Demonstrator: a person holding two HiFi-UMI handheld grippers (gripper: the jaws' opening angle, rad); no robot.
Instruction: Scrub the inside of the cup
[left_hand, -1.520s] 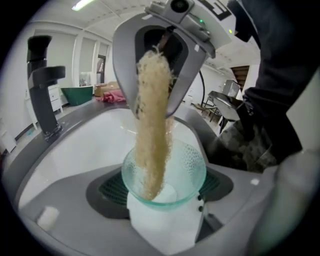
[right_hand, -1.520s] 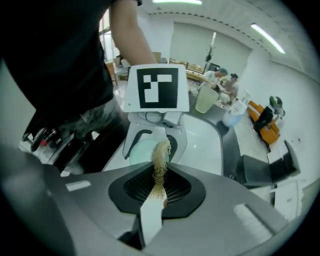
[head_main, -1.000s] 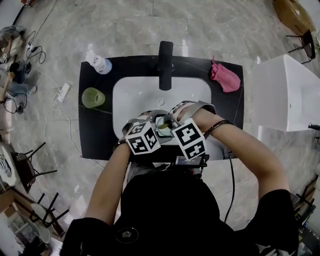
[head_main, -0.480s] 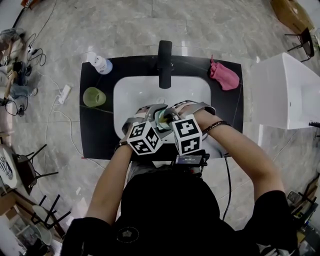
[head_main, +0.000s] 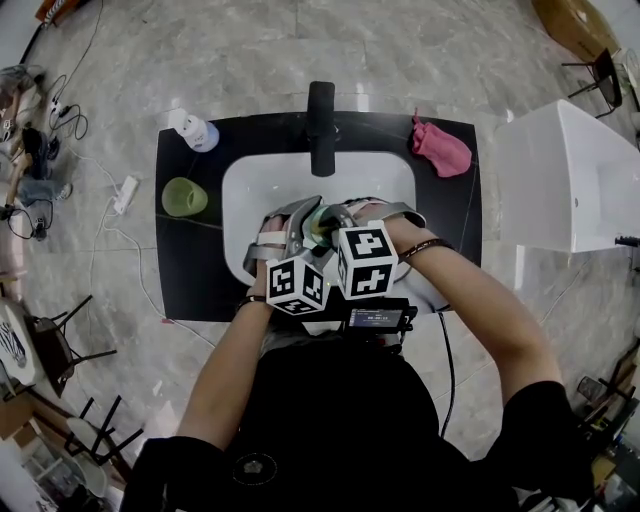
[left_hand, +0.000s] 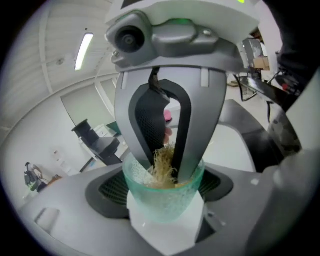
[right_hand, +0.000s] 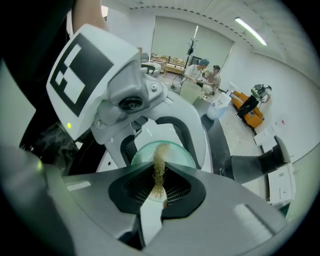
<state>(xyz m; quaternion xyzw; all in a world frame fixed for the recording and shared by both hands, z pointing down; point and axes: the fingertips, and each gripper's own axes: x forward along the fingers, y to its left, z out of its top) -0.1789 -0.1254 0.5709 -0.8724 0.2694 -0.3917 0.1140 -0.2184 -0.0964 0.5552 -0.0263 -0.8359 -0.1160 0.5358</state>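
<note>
**Green Cup Held Over Basin as Fibre Scrubber Goes In**

A translucent green cup (left_hand: 165, 202) with a pebbled wall sits above the white sink (head_main: 372, 180), clamped across its outer wall by the left hand-held gripper (left_hand: 163, 189), whose jaws stand wide with a dark pad on each side of it. The cup's mouth is turned toward the opposite tool. The right hand-held gripper (right_hand: 159, 167) is pinched tight on a tuft of straw-coloured scrubber (left_hand: 162, 169), and its jaw tips reach just inside the rim, so the strands lie against the inner wall.

The cup looks light, stiff and thin-walled. Whether it is glass or plastic cannot be told, so it is best treated as breakable. The textured outside should give the pads purchase, though a wet wall would likely be slippery. The sound place to hold it appears to be where it is held now, on opposite sides of the wall at about mid-height, leaving the mouth free. Squeezing near the rim would risk flexing or cracking it. The scrubber is soft and springy and should yield against the wall rather than push the cup out of the grip.

Around the sink lies a black surface (head_main: 200, 265), with a dark faucet (head_main: 320, 125) at the back, a second green cup (head_main: 185, 196) to the left and a pink cloth (head_main: 440, 150) to the right.
</note>
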